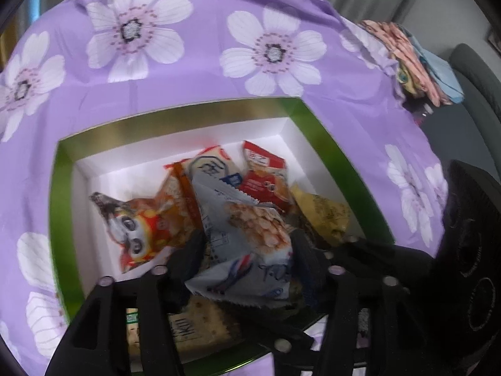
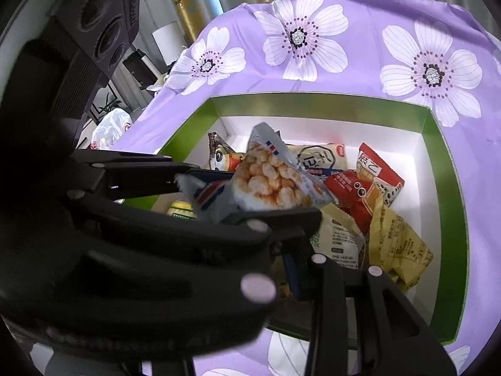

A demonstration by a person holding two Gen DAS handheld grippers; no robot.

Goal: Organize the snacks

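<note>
A green-walled box (image 1: 328, 144) with a white inside sits on a surface under a purple cloth with white flowers (image 1: 200, 72). Over the box, the left gripper (image 1: 247, 250) has a grey puffed-rice snack packet (image 1: 250, 235) between its fingers (image 1: 188, 253); the jaws are partly apart, and whether the pads still press on the packet cannot be told. In the right wrist view the same packet (image 2: 269, 178) lies between those two black fingers above the box's left wall. The right gripper (image 2: 300, 269) hangs at the box's near edge, its fingers (image 2: 294, 266) slightly apart, its grip unclear. In the box lie a fox-print packet (image 1: 141, 225), a red packet (image 1: 269, 175), a yellow packet (image 2: 397, 250) and a beige cracker packet (image 1: 209, 163).
</note>
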